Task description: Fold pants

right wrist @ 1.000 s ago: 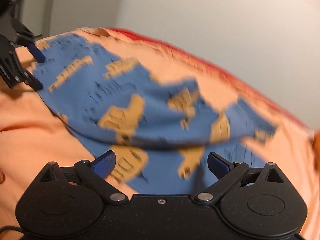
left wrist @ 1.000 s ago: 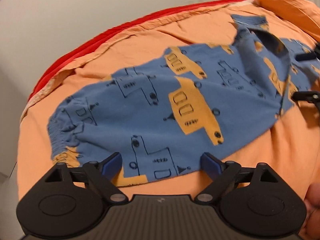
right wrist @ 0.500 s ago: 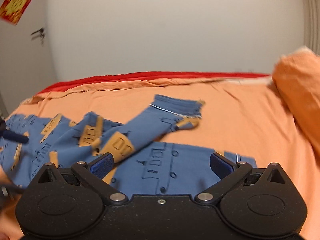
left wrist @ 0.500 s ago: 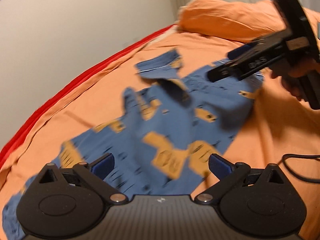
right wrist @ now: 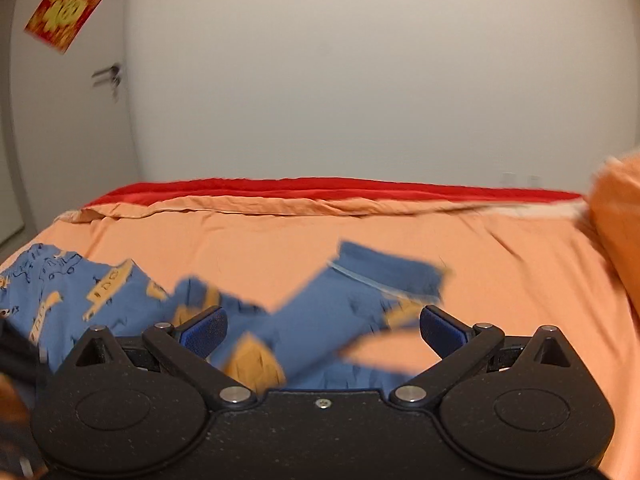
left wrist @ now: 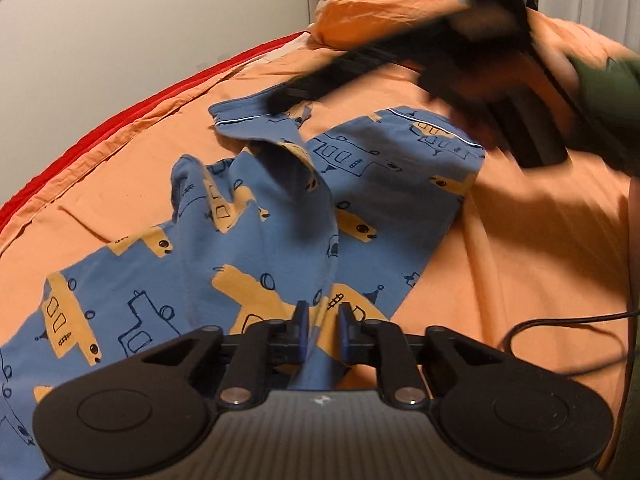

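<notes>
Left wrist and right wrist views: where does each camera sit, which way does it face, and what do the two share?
Left wrist: sits on the left claw, looking along its fingers over the pants toward the pillow; its fingers pinch a pants fold, and the blurred right claw crosses the top.
Right wrist: sits on the right claw, facing across the bed to the wall and door; its fingers stand wide apart above the pants.
Shared: pants, orange sheet, red bed edge, pillow.
</notes>
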A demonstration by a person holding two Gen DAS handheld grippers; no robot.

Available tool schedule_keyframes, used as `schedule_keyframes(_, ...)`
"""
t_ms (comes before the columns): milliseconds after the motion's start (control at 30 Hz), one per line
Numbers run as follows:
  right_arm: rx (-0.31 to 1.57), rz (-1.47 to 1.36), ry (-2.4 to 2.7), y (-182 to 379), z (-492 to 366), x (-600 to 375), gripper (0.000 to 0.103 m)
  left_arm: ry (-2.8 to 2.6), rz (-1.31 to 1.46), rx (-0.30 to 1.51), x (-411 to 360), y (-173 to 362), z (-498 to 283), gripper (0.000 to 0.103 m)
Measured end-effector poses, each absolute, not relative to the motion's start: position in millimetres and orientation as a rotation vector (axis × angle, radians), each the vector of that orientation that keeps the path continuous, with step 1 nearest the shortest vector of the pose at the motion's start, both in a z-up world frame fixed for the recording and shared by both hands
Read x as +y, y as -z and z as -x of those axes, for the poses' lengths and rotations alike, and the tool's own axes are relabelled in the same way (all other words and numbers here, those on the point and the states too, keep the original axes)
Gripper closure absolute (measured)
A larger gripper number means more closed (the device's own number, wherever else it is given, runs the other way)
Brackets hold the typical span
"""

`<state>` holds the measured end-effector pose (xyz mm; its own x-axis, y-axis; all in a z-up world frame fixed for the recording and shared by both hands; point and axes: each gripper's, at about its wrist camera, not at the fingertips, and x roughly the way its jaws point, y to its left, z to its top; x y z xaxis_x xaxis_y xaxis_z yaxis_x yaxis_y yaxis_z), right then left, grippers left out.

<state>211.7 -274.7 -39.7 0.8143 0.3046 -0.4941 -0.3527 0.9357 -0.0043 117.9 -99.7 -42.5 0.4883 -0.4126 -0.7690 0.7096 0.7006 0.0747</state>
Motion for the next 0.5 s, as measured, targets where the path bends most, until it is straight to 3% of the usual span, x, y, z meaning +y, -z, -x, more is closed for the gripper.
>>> schedule_keyframes(100, 0.576, 0.141, -0.338, 31, -254, -253, 0.003, 0.677, -0.378, 0.816, -97, 42, -122, 0.1)
schedule_keyframes(300, 0.805, 0.237, -0.28, 54, -314, -218, 0.023, 0.655, -0.332, 0.828, -93, 43, -125, 0.102)
schedule_keyframes(367, 0.829, 0.234, -0.245, 62, -320, -221, 0.038, 0.65, -0.326, 0.829, -93, 43, -126, 0.102)
schedule_keyframes(433, 0.854, 0.168, -0.214, 67, -322, -233, 0.075, 0.643, -0.316, 0.833, -93, 43, -126, 0.102)
schedule_keyframes(467, 0.851, 0.139, -0.203, 67, -322, -240, 0.081, 0.642, -0.311, 0.834, -93, 42, -127, 0.102)
schedule_keyframes(500, 0.842, 0.11, -0.204, 66, -321, -248, 0.093, 0.641, -0.307, 0.834, -92, 41, -127, 0.102)
